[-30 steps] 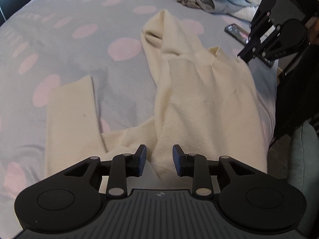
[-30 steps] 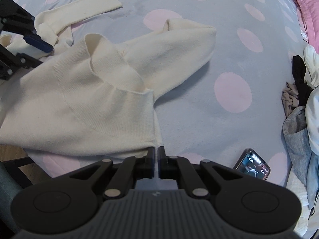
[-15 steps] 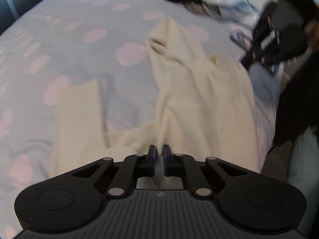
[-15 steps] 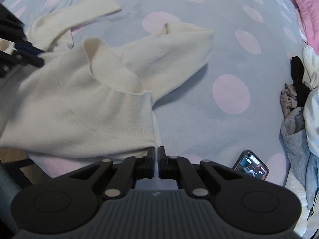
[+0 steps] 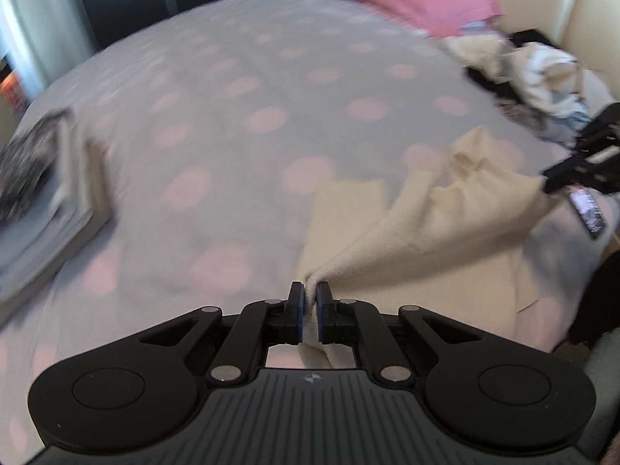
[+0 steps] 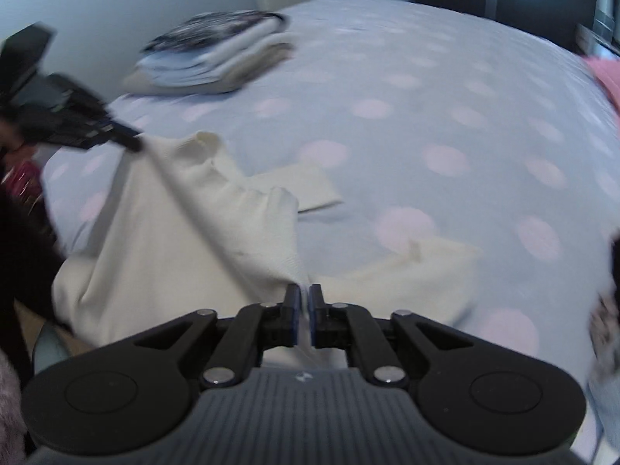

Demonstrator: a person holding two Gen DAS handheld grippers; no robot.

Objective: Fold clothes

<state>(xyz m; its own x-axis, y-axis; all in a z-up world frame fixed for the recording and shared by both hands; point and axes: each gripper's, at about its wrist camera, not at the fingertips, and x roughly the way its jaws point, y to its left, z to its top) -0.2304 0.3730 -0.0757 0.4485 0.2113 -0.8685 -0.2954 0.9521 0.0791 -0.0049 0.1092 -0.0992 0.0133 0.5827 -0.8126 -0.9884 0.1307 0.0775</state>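
A cream knit sweater is held up off the dotted bedspread, stretched taut between both grippers. My left gripper is shut on one edge of the knit, cloth bunched between its pads. My right gripper is shut on the opposite edge of the sweater. A sleeve trails flat on the bed behind the stretched body. In the left wrist view the right gripper shows at the far right, pinching the cloth. In the right wrist view the left gripper shows at the upper left.
A stack of folded clothes lies at the bed's far corner, also seen as the stack at left. An unfolded laundry heap and a pink pillow lie toward the headboard. A phone rests near the bed's right edge.
My left gripper went from open to shut on the sweater edge. Both grippers then lifted and swung, pulling the sweater up taut off the bed.
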